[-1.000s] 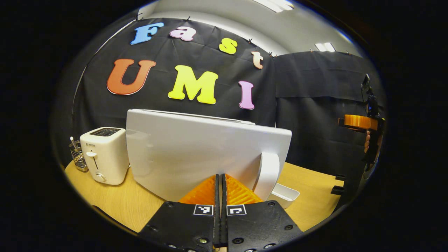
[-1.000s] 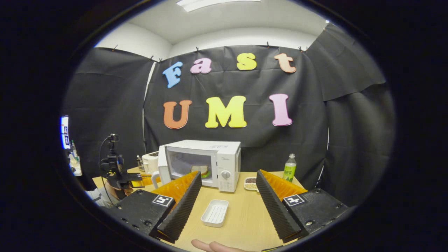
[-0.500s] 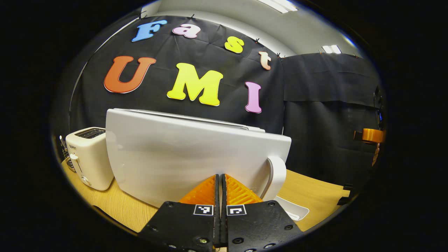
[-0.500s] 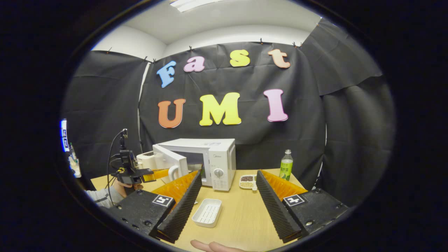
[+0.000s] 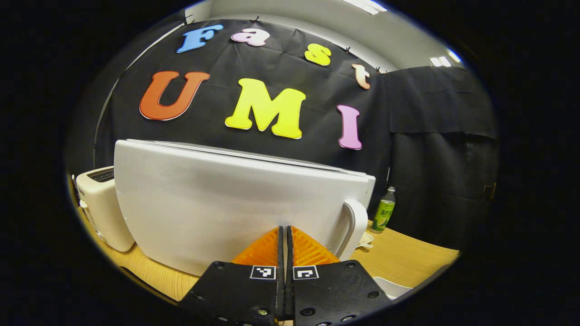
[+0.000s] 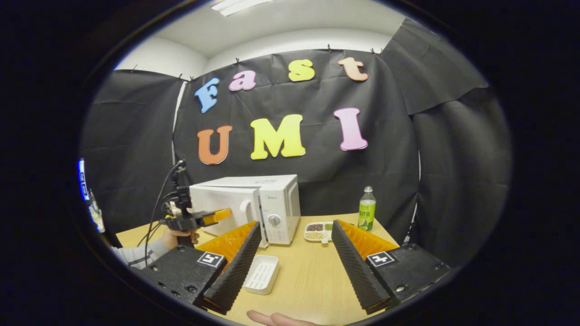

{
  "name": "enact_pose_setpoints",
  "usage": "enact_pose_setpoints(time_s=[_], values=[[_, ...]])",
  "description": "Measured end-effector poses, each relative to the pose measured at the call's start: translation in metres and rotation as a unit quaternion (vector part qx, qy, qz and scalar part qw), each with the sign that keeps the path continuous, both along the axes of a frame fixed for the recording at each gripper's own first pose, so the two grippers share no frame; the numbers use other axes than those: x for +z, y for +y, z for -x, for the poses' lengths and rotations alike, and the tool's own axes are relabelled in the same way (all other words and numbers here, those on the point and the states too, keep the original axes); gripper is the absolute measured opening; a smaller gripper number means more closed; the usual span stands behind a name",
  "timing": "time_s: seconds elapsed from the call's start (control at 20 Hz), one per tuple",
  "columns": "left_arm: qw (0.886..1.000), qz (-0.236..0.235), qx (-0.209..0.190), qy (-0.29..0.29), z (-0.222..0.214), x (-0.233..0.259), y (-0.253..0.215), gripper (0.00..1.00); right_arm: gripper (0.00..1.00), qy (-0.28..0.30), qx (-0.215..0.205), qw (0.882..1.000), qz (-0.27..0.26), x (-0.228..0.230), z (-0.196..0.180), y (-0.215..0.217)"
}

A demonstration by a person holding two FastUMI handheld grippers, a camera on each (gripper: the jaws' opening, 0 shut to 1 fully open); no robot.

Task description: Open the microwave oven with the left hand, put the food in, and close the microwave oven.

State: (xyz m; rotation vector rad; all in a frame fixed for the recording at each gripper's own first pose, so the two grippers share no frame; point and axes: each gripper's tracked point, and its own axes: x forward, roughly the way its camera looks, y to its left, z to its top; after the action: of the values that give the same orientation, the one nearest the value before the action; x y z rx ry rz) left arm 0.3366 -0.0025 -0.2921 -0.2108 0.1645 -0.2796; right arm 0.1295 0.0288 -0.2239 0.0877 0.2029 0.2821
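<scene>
Microwave door (image 5: pixel 235 203) fills space straight ahead of left tool (image 5: pixel 284 235), fingers pressed together; toaster (image 5: pixel 102 206) blocks far left. Ahead of right tool (image 6: pixel 294 253), fingers wide apart: bare table (image 6: pixel 308 276), white tray (image 6: pixel 262 280) toward left finger, snack dish (image 6: pixel 317 230) and bottle (image 6: pixel 366 210) farther off.

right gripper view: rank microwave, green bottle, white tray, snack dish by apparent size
1. microwave
2. white tray, though nearer the camera
3./4. green bottle and snack dish: too alike to rank
</scene>
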Motion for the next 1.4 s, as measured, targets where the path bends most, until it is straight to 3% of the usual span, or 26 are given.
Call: enact_pose_setpoints(time_s=[0.05, 0.1, 0.25, 0.3, 0.35, 0.4, 0.45, 0.5, 0.55, 0.65, 0.7, 0.75, 0.8, 0.85, 0.9, 0.95, 1.0, 1.05, 1.1, 1.15, 1.25, 1.3, 1.35, 1.4], values=[[1.0, -0.002, 0.009, 0.009, -0.005, -0.009, -0.002, 0.0, 1.0, 0.0, -0.003, 1.0, -0.001, -0.001, 0.001, -0.002], [1.0, -0.003, 0.02, -0.006, -0.011, 0.001, -0.001, 0.0, 0.92, 0.0, -0.005, 1.0, -0.001, -0.001, 0.001, -0.003], [1.0, 0.0, 0.022, 0.006, -0.011, -0.002, -0.002, 0.0, 0.92, 0.001, -0.01, 1.0, -0.003, -0.003, 0.003, -0.007], [1.0, 0.002, 0.024, 0.003, -0.01, 0.0, -0.002, 0.0, 0.99, 0.004, -0.012, 1.0, -0.002, -0.004, 0.004, -0.008], [1.0, 0.003, 0.025, 0.007, -0.01, -0.003, -0.003, 0.0, 0.99, 0.004, -0.013, 1.0, 0.0, -0.004, 0.007, -0.009], [0.999, 0.001, 0.028, 0.016, -0.008, -0.004, -0.001, 0.0, 0.92, 0.005, -0.015, 1.0, 0.0, -0.003, 0.009, -0.01], [0.999, 0.001, 0.032, 0.025, -0.007, -0.006, 0.001, 0.0, 0.92, 0.004, -0.016, 1.0, 0.0, -0.002, 0.013, -0.01], [0.999, 0.002, 0.031, 0.033, -0.002, -0.008, 0.001, 0.0, 0.99, 0.005, -0.017, 1.0, 0.0, -0.001, 0.016, -0.009], [0.999, 0.003, 0.033, 0.039, 0.003, -0.008, 0.002, 0.0, 0.92, 0.005, -0.018, 1.0, 0.0, 0.0, 0.019, -0.01], [0.998, 0.005, 0.036, 0.048, 0.013, -0.004, 0.006, 0.0, 0.92, 0.006, -0.022, 1.0, 0.001, 0.003, 0.027, -0.009], [0.998, 0.006, 0.033, 0.053, 0.023, -0.003, 0.005, 0.0, 0.99, 0.004, -0.023, 1.0, 0.001, 0.006, 0.031, -0.008], [0.998, 0.006, 0.033, 0.056, 0.033, 0.0, 0.006, 0.02, 1.0, 0.003, -0.024, 1.0, 0.002, 0.008, 0.035, -0.007], [0.998, 0.004, 0.034, 0.055, 0.043, 0.005, 0.007, 0.07, 0.99, 0.002, -0.022, 1.0, 0.004, 0.011, 0.039, -0.004], [0.998, 0.0, 0.033, 0.055, 0.053, 0.009, 0.008, 0.34, 0.99, -0.002, -0.016, 1.0, 0.005, 0.014, 0.045, 0.001], [0.998, -0.008, 0.037, 0.053, 0.063, 0.012, 0.011, 0.41, 0.99, -0.005, -0.012, 1.0, 0.006, 0.018, 0.049, 0.006], [0.998, -0.019, 0.043, 0.052, 0.073, 0.017, 0.016, 0.73, 0.92, -0.007, -0.011, 1.0, 0.006, 0.021, 0.053, 0.009], [0.997, -0.032, 0.052, 0.045, 0.083, 0.026, 0.022, 0.81, 0.99, -0.01, -0.009, 1.0, 0.006, 0.024, 0.058, 0.013], [0.996, -0.043, 0.058, 0.045, 0.092, 0.029, 0.025, 0.94, 0.92, -0.013, -0.007, 1.0, 0.005, 0.028, 0.063, 0.016], [0.997, -0.045, 0.057, 0.039, 0.103, 0.037, 0.025, 0.82, 0.92, -0.015, -0.005, 1.0, 0.005, 0.032, 0.067, 0.019], [0.997, -0.044, 0.059, 0.034, 0.114, 0.048, 0.026, 0.95, 0.92, -0.018, -0.005, 1.0, 0.006, 0.035, 0.07, 0.022], [0.997, -0.043, 0.063, 0.023, 0.138, 0.07, 0.028, 0.96, 0.92, -0.024, -0.012, 1.0, 0.013, 0.045, 0.076, 0.025], [0.996, -0.044, 0.074, 0.017, 0.15, 0.083, 0.033, 0.95, 0.99, -0.028, -0.017, 0.999, 0.022, 0.05, 0.079, 0.025], [0.996, -0.045, 0.081, 0.009, 0.16, 0.096, 0.035, 0.95, 0.91, -0.029, -0.024, 0.999, 0.029, 0.054, 0.083, 0.026], [0.995, -0.048, 0.089, 0.004, 0.172, 0.108, 0.039, 0.95, 0.99, -0.032, -0.027, 0.999, 0.032, 0.062, 0.087, 0.027]])
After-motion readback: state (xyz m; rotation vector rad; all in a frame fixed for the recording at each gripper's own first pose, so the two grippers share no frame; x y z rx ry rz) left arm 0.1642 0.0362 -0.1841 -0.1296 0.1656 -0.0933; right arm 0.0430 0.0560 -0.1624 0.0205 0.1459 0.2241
